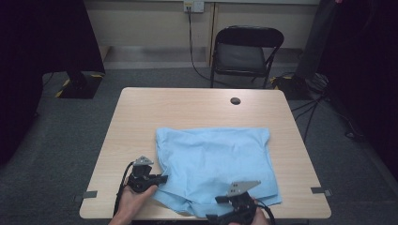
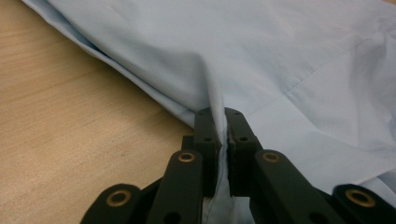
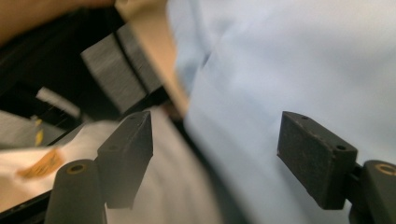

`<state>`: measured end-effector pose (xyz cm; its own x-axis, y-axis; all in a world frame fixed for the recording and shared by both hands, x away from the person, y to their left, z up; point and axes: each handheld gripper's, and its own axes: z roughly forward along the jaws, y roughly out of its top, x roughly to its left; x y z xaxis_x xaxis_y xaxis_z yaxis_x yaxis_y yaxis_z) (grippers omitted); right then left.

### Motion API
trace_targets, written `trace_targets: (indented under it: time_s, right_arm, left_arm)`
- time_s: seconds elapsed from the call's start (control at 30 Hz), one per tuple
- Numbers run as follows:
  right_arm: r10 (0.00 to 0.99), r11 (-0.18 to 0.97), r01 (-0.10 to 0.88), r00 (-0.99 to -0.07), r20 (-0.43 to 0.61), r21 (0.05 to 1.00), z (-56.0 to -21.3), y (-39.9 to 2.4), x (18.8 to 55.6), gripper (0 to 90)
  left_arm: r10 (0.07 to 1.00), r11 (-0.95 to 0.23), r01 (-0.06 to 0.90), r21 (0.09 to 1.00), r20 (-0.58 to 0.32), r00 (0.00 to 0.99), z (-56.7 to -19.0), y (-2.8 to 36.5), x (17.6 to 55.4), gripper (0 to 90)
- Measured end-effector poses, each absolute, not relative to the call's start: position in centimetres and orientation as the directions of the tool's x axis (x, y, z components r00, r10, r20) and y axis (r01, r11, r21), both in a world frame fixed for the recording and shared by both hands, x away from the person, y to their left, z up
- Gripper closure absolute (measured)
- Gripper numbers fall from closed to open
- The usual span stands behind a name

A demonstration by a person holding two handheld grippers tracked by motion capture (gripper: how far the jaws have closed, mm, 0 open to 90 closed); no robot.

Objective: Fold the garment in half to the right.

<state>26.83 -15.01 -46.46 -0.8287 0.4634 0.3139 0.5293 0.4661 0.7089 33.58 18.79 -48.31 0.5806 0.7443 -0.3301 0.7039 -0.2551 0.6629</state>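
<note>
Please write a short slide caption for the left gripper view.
Left gripper pinches a fold of light blue cloth on the wooden table.

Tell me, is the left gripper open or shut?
Shut: the left gripper has its jaws pinched on a raised fold of the light blue cloth.

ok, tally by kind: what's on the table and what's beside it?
Light blue cloth: 1
Claws, left and right: 2
Table: 1
Folding chair: 1
Total: 5
</note>
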Motion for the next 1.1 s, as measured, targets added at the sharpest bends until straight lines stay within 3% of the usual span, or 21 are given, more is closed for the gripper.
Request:
trace_targets:
  time_s: [0.2,0.37,0.67,1.1]
  right_arm:
    - [0.488,0.438,0.53,-0.818,0.303,0.726,-44.8,-14.9,31.9,25.1]
    - [0.516,0.475,0.597,-0.784,0.345,0.647,-46.8,-13.4,35.3,21.8]
    - [0.554,0.494,0.616,-0.767,0.323,0.614,-48.1,-13.1,35.7,21.6]
    - [0.553,0.438,0.646,-0.742,0.379,0.625,-48.6,-15.6,33.6,22.1]
  left_arm:
    - [0.741,-0.265,0.702,0.661,-0.326,0.587,-48.3,18.7,33.5,85.8]
    - [0.741,-0.263,0.7,0.664,-0.326,0.587,-48.2,18.7,33.4,85.8]
    - [0.736,-0.266,0.698,0.665,-0.328,0.592,-48.3,18.5,33.3,85.8]
    - [0.699,-0.305,0.685,0.661,-0.333,0.633,-48.4,17.0,32.2,85.8]
